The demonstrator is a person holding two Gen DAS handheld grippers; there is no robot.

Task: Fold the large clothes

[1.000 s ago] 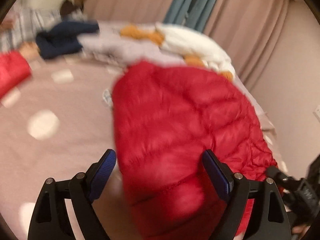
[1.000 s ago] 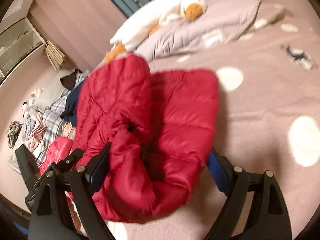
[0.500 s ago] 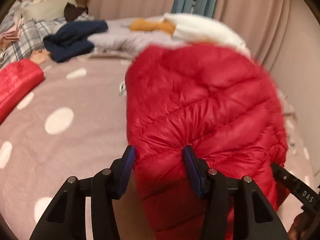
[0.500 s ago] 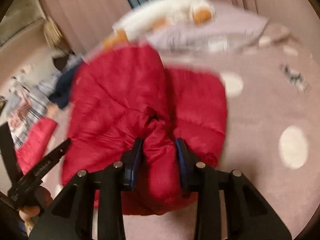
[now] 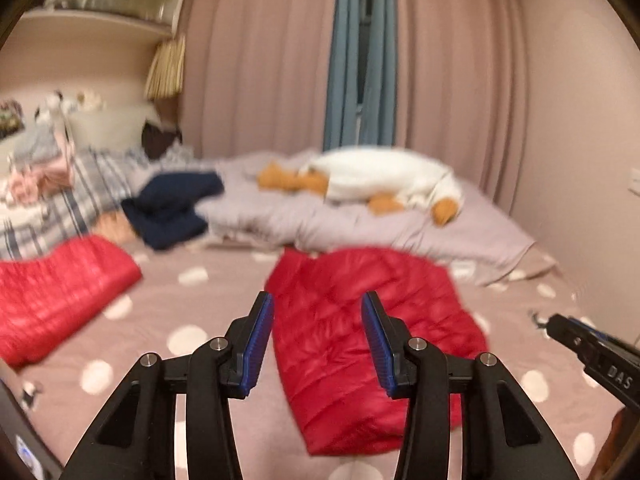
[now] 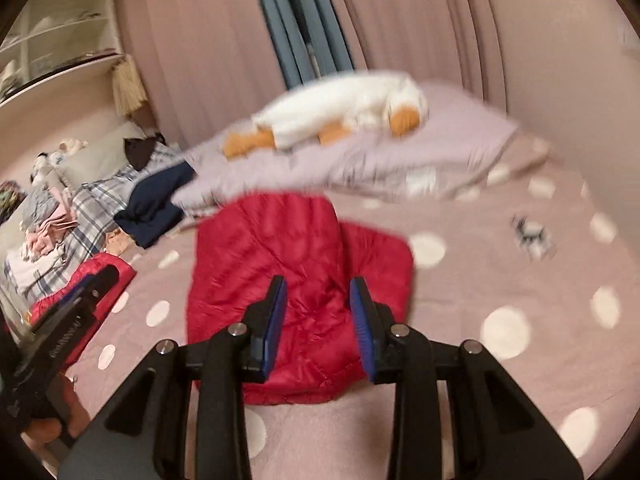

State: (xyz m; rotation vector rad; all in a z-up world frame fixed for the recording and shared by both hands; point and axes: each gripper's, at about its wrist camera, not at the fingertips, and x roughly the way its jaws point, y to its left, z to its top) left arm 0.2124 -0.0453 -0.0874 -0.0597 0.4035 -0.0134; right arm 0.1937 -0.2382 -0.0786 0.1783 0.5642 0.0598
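1. Red quilted jacket (image 5: 420, 300) lies folded into a compact bundle on the bed (image 5: 180, 320), on the pink cover with pale dots. It sits in the middle of both wrist views.
2. In the left wrist view, the left gripper (image 5: 316, 296) hangs above the jacket. Its blue-padded fingers (image 5: 256, 344) stand part-way apart and are closing, and the red fabric shows through the gap. The pads do not appear to press on it.
3. In the right wrist view, the right gripper (image 6: 318, 280) has its fingers part-way apart too. The jacket's stitched near hem shows below the gap at 6 o'clock. It is not clamped, as far as the blur allows.
4. Each gripper, seen from the other's camera, shows at the picture's edge clear of the jacket. The right one is at 4 o'clock in the left view, and the left one is at 8 o'clock in the right view.
5. A second red garment (image 5: 60, 288) lies at 9 o'clock from the jacket, well apart from it.
6. A navy garment (image 5: 172, 208) lies at 10 o'clock, beside checked cloth (image 5: 80, 196).
7. A white and orange plush toy (image 5: 384, 176) rests on a lilac duvet (image 5: 400, 236) at 12 o'clock, just beyond the jacket's far edge.
8. Pink curtains (image 5: 260, 60) hang behind the bed.
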